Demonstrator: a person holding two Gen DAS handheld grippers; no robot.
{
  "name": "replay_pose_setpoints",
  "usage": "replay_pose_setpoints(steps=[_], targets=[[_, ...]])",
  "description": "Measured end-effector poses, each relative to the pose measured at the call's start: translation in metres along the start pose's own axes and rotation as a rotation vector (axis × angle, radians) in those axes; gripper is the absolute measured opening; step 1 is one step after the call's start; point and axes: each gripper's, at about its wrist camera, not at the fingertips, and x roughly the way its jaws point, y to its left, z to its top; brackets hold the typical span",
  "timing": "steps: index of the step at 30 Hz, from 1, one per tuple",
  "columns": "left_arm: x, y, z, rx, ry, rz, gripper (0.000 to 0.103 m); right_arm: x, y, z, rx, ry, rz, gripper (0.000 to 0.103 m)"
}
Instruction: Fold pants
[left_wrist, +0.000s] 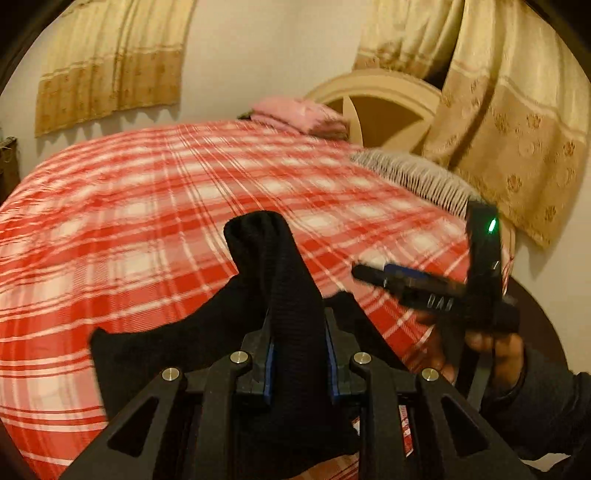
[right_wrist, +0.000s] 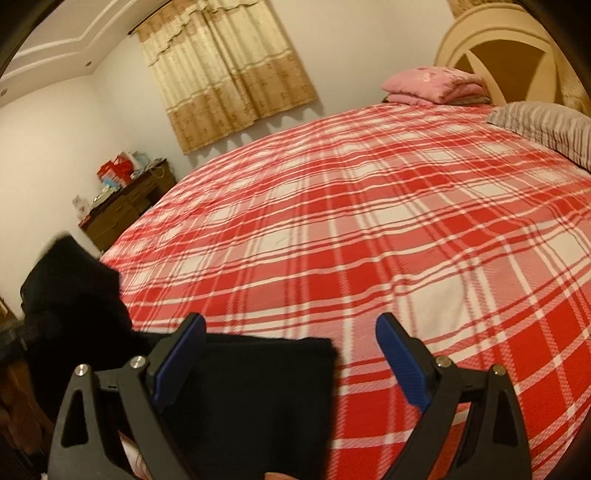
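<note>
**Left jaws clamped on pants; right jaws spread over the bed**

From my left wrist camera, the left gripper (left_wrist: 299, 363) is closed on a bunched band of the black pants (left_wrist: 280, 280). Blue pads press the fabric from both sides. The gathered cloth rises from the jaws up and away, its long axis running roughly along the fingers, and ends in a rounded fold. A wider flap of the same fabric hangs off to the left and below the jaws.

The right gripper (left_wrist: 373, 273) shows at the right edge of that view, held in a hand (left_wrist: 491, 350), seen side-on and blurred.

From my right wrist camera, the right gripper (right_wrist: 291, 354) stands wide open, nothing pinched. A flat dark panel of the pants (right_wrist: 258, 387) lies under and beside its left finger (right_wrist: 181, 358), with its straight top edge running across the view. More black cloth heaps at the far left.

Beneath everything: the red plaid bedspread (right_wrist: 369, 221). Farther off, a pink folded blanket (right_wrist: 432, 83) near the headboard (right_wrist: 495, 48), and a striped pillow (right_wrist: 546, 125).
</note>
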Motion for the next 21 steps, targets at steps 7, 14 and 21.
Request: replay_pose_setpoints(steps=[7,14,21], targets=[[0.049,-0.017,-0.019,0.034,0.074,0.029,0.022,0.005,-0.015,0.001,0.052,0.008,-0.02,0.096],[0.049,-0.04,-0.026,0.098,0.045,0.013,0.03,0.005,-0.017,-0.001,0.052,0.012,-0.02,0.096],[0.026,-0.043,-0.023,0.065,-0.009,0.007,0.045,0.001,-0.026,0.001,0.092,0.023,-0.016,0.096]])
